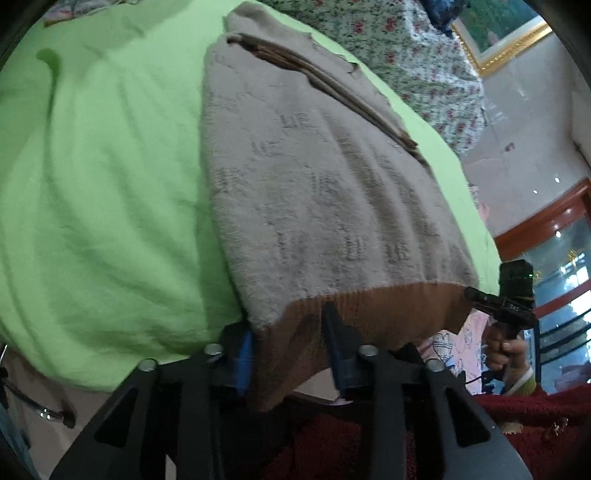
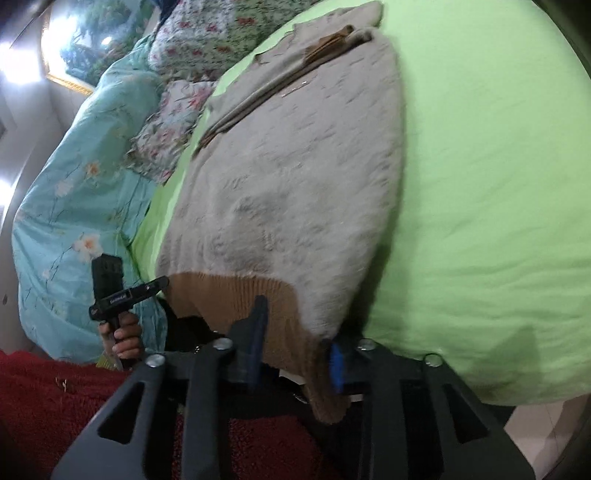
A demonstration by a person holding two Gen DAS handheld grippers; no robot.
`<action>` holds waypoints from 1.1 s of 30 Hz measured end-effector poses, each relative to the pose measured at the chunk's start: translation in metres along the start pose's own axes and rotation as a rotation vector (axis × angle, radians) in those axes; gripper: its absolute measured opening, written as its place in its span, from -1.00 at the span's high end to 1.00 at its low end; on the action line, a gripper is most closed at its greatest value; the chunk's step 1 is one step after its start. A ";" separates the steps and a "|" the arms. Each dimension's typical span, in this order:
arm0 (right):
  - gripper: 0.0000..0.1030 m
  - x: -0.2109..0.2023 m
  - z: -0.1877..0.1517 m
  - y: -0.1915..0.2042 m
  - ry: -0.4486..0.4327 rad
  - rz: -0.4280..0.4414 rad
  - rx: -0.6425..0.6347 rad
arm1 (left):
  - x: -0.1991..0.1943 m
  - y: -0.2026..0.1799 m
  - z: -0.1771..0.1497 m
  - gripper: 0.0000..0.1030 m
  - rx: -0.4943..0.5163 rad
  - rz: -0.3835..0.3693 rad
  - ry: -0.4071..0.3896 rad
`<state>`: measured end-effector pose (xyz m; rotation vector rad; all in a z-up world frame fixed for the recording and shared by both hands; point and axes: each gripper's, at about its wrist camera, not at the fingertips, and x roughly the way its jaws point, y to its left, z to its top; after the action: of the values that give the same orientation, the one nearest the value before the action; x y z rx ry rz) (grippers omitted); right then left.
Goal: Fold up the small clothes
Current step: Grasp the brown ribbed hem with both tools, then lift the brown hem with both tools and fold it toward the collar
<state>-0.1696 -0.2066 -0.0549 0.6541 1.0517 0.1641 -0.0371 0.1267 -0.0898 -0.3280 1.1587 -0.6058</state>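
A grey fuzzy sweater with a brown ribbed hem lies on a bed with a light green sheet. My left gripper is shut on the hem at one corner, the cloth between its blue-padded fingers. My right gripper is shut on the hem at the other corner. The sweater stretches away from both grippers, and the hem hangs over the bed's near edge. The right gripper also shows in the left wrist view, and the left gripper in the right wrist view.
Floral bedding and a turquoise quilt are piled at the far side of the bed. A red rug lies below. A framed picture hangs on the wall. Green sheet spreads beside the sweater.
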 end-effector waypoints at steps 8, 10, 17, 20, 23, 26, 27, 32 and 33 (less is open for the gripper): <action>0.81 0.007 -0.001 0.014 0.011 0.062 -0.063 | -0.011 -0.021 -0.003 0.89 0.100 0.004 -0.043; 0.82 -0.007 0.001 0.017 -0.027 0.116 -0.064 | -0.029 -0.022 -0.003 0.89 0.085 -0.023 -0.102; 0.82 -0.052 0.024 0.028 -0.173 0.254 -0.052 | -0.092 -0.032 0.019 0.89 0.052 -0.083 -0.314; 0.82 -0.063 0.047 0.036 -0.239 0.297 -0.066 | -0.107 -0.039 0.041 0.89 0.060 -0.093 -0.380; 0.82 -0.068 0.075 0.045 -0.289 0.294 -0.095 | -0.115 -0.052 0.073 0.89 0.087 -0.101 -0.446; 0.82 -0.069 0.122 0.043 -0.355 0.275 -0.094 | -0.116 -0.063 0.114 0.89 0.105 -0.103 -0.498; 0.82 -0.068 0.141 0.043 -0.380 0.258 -0.091 | -0.114 -0.066 0.129 0.89 0.113 -0.097 -0.513; 0.82 -0.054 0.221 0.031 -0.430 0.162 -0.055 | -0.090 -0.070 0.217 0.89 0.098 -0.033 -0.536; 0.82 -0.046 0.242 0.026 -0.429 0.145 -0.038 | -0.081 -0.068 0.235 0.89 0.091 -0.013 -0.532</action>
<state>0.0167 -0.3075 0.0738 0.6938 0.5878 0.1608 0.1397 0.1064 0.0972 -0.3903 0.6171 -0.5370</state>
